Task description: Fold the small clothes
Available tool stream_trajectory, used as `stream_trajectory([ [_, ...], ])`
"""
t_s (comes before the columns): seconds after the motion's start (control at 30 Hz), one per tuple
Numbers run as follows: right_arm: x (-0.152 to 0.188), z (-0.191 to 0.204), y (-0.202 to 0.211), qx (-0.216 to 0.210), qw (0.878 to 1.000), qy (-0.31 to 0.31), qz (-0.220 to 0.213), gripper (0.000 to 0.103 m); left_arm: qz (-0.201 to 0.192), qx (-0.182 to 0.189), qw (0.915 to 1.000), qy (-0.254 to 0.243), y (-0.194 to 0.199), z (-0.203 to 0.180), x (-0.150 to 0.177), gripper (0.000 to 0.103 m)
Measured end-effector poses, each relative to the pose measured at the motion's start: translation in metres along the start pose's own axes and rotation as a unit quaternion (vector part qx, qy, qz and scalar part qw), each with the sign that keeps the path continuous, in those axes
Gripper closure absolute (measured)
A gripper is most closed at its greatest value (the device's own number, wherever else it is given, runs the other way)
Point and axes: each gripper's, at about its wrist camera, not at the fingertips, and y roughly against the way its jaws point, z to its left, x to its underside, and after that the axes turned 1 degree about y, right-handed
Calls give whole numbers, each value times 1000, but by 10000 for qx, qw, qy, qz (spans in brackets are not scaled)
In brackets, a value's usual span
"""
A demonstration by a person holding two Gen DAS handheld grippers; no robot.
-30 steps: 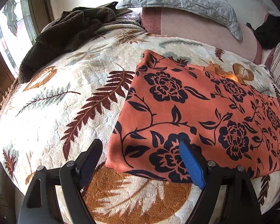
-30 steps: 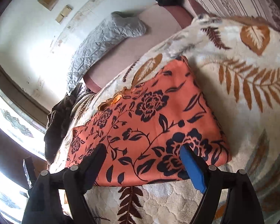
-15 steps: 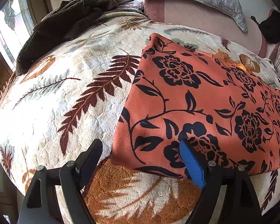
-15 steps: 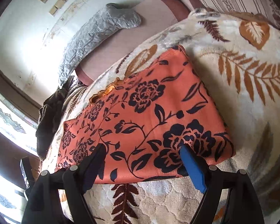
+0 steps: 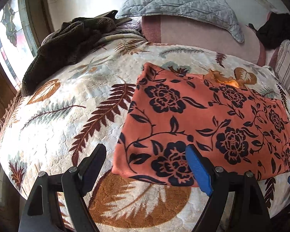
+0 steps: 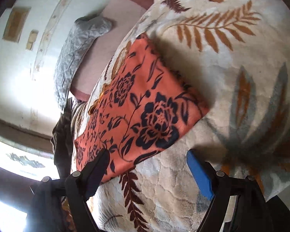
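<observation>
An orange garment with black flowers (image 5: 203, 121) lies folded flat on the leaf-patterned blanket (image 5: 67, 116). In the left wrist view my left gripper (image 5: 145, 154) hangs open over the garment's near left corner, its blue finger above the cloth and its black finger above the blanket, gripping nothing. In the right wrist view the same garment (image 6: 145, 104) runs diagonally. My right gripper (image 6: 147, 158) is open over its near edge, close to the near right corner, and holds nothing.
A dark brown towel (image 5: 67, 44) lies bunched at the bed's far left by the window. A grey quilted pillow (image 5: 179, 5) and a pink bolster (image 5: 203, 36) line the wall. A striped cushion (image 5: 286, 67) and a black item (image 5: 276, 29) sit far right.
The left gripper drew back a little after dipping toward the cloth. The right gripper rolled and slid right, so the garment now lies up-left of it and its blue finger is over the blanket.
</observation>
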Motion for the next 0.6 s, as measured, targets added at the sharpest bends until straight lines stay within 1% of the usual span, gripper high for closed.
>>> stream_trajectory([
  [0.07, -12, -6, -4, -71, 9996, -271, 71, 19, 9, 77, 10000, -4, 0, -13, -1, 18],
  [0.23, -32, 1, -14, 27, 9996, -269, -8, 18, 31, 172, 9997, -151, -3, -46, -4, 18],
  [0.37, -31, -2, -17, -63, 9997, -189, -155, 18, 57, 242, 9995, -215, -8, -62, -6, 18],
  [0.43, -29, 1, -17, -35, 9997, -112, -205, 18, 66, 263, 9993, -261, -11, -69, -7, 18],
  [0.6, -30, 0, -17, -94, 9996, -85, -249, 18, 105, 289, 9989, -353, -18, -80, -8, 18],
])
